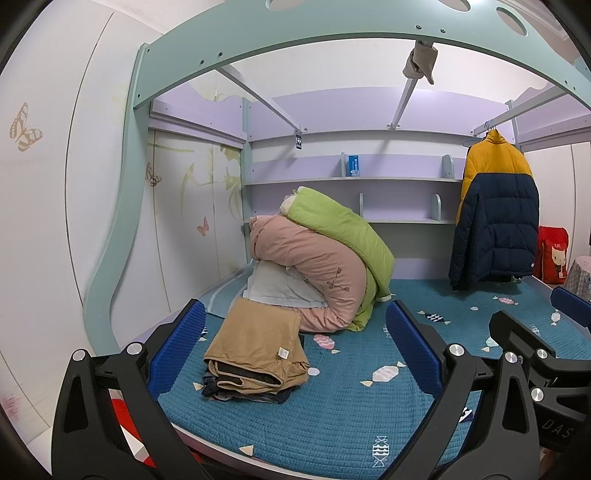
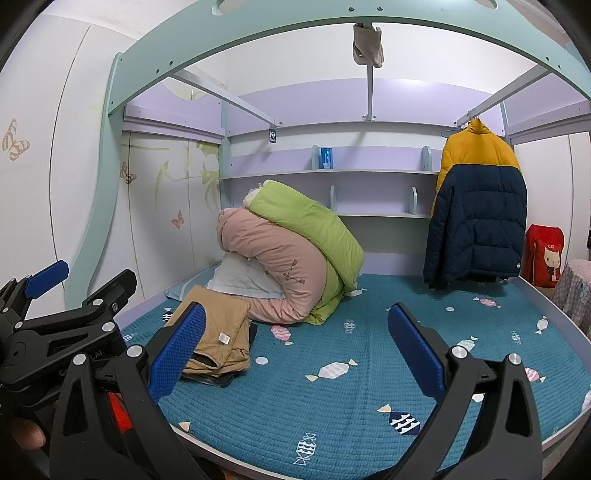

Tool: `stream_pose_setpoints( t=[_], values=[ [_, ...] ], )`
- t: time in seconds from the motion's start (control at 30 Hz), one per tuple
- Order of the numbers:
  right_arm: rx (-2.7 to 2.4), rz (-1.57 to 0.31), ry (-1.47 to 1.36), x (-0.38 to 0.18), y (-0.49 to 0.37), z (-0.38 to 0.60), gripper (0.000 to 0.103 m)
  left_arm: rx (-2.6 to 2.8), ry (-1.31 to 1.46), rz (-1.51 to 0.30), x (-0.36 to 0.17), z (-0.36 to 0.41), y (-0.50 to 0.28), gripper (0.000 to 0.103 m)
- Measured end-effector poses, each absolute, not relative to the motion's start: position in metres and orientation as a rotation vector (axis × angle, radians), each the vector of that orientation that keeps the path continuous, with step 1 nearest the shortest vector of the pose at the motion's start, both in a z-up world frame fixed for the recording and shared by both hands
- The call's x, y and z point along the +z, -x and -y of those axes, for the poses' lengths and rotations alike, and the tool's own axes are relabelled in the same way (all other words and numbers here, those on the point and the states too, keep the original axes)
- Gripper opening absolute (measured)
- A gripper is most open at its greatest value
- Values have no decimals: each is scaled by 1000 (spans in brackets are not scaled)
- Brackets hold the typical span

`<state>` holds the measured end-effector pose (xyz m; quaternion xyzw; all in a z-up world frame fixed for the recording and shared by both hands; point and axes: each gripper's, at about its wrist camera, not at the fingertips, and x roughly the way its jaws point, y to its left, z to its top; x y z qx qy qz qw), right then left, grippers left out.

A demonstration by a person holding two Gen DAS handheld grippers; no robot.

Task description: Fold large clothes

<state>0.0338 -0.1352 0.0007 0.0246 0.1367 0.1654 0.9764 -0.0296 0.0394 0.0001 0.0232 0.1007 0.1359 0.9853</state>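
A folded tan garment (image 1: 255, 345) lies on top of a small stack of dark folded clothes on the blue quilted bed (image 1: 332, 406), at the left; it also shows in the right wrist view (image 2: 218, 338). A yellow and navy puffer jacket (image 1: 495, 218) hangs on a rail at the back right, and shows in the right wrist view (image 2: 478, 206). My left gripper (image 1: 295, 354) is open and empty above the bed's near edge. My right gripper (image 2: 295, 350) is open and empty beside it; it shows at the right of the left wrist view (image 1: 532, 321).
Rolled pink (image 1: 314, 266) and green (image 1: 343, 229) quilts with a pale pillow (image 1: 277, 284) are piled at the back left. Shelves (image 1: 351, 181) line the back wall. A bunk frame beam (image 1: 332, 33) arches overhead. A red bag (image 1: 552, 254) stands at the far right.
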Motion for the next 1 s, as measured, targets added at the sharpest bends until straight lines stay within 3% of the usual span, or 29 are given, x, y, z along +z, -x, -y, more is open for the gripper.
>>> stream_pose_setpoints(
  t=[1.0],
  values=[
    [327,-283,-53,0,-31,132,96,272,-45,-205,1,-39,29,98]
  ],
)
